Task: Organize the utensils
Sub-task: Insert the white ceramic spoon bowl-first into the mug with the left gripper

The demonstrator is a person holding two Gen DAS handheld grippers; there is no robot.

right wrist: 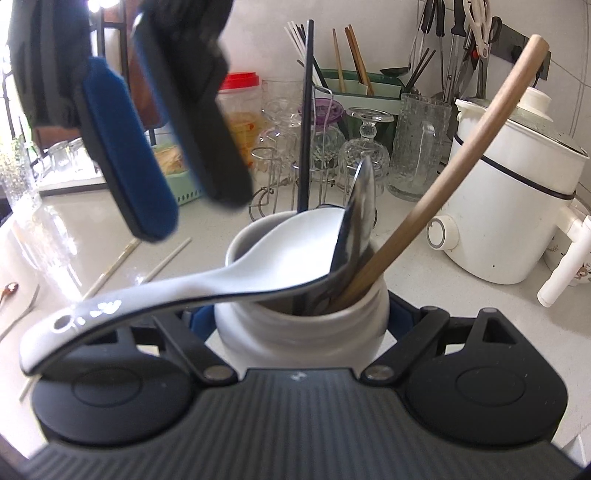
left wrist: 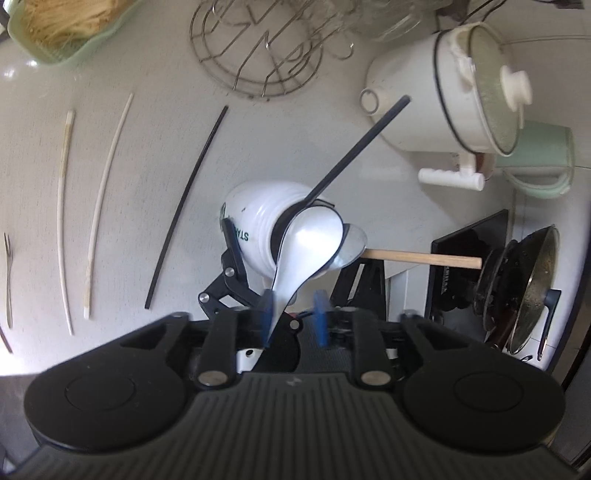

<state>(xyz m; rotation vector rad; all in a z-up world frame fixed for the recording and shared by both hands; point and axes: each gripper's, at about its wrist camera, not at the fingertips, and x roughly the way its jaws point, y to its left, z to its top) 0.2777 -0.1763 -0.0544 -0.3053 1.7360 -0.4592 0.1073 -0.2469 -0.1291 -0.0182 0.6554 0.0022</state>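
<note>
A white ribbed mug [right wrist: 295, 325] sits between the blue pads of my right gripper [right wrist: 301, 314], which is shut on its sides. In the mug stand a black chopstick [right wrist: 306, 110], a metal spoon [right wrist: 360, 206] and a wooden handle [right wrist: 461, 155]. A white ceramic spoon [left wrist: 310, 240] lies with its bowl on the rim, its handle sticking out towards the cameras. My left gripper [left wrist: 294, 319] hangs open just above that handle, and its pads do not press on it. On the counter to the left lie a black chopstick [left wrist: 188, 199], two white chopsticks [left wrist: 107, 192] and a small fork [left wrist: 7, 273].
A white electric pot [right wrist: 509, 206] stands right of the mug, with a green kettle [left wrist: 535, 155] beyond it. Glassware [right wrist: 417, 144] and a wire rack [left wrist: 258, 48] line the back. A green tray of noodles [left wrist: 62, 26] is far left. A lidded pan [left wrist: 528, 288] sits at the right.
</note>
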